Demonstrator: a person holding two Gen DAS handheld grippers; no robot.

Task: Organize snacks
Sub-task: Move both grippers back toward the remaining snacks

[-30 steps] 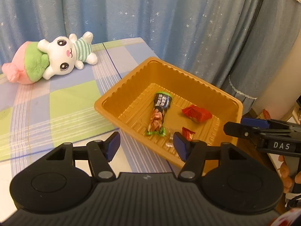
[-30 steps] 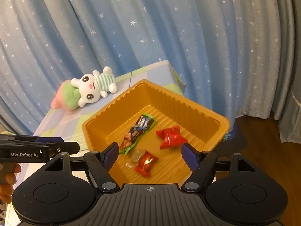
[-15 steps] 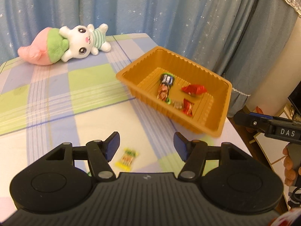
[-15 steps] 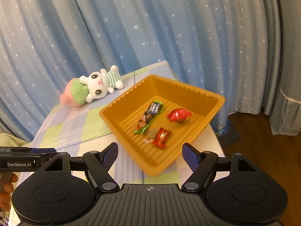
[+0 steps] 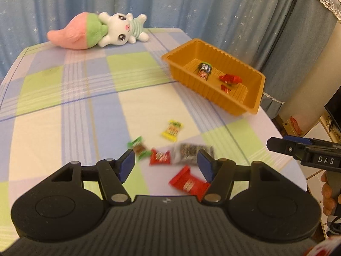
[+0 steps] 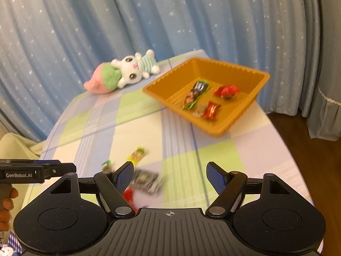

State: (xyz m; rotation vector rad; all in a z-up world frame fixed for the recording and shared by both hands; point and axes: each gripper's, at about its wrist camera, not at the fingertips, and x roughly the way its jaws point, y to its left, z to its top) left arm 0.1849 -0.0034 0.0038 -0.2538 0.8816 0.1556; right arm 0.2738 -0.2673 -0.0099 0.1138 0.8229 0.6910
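An orange tray (image 5: 251, 98) (image 6: 221, 128) sits at the table's far right and holds several snacks, among them a long dark packet (image 6: 194, 93) and red candies (image 6: 226, 90). Loose snacks lie on the checked tablecloth near me: a yellow packet (image 5: 172, 129) (image 6: 137, 154), a green one (image 5: 138, 148), a small red one (image 5: 160, 157), a dark packet (image 5: 192, 151) (image 6: 147, 180) and a larger red packet (image 5: 188, 183). My left gripper (image 5: 166, 166) is open and empty above the loose snacks. My right gripper (image 6: 170, 177) is open and empty, with the dark packet at its left finger.
A plush bunny (image 5: 100, 31) (image 6: 125, 72) lies at the table's far edge before a blue starred curtain. The table's right edge drops to a wooden floor (image 6: 309, 140). The other gripper shows at each view's side (image 5: 307, 151) (image 6: 36, 171).
Both grippers have pulled back from the tray toward the near side of the table. The loose snacks have come into view under them. Both stay open.
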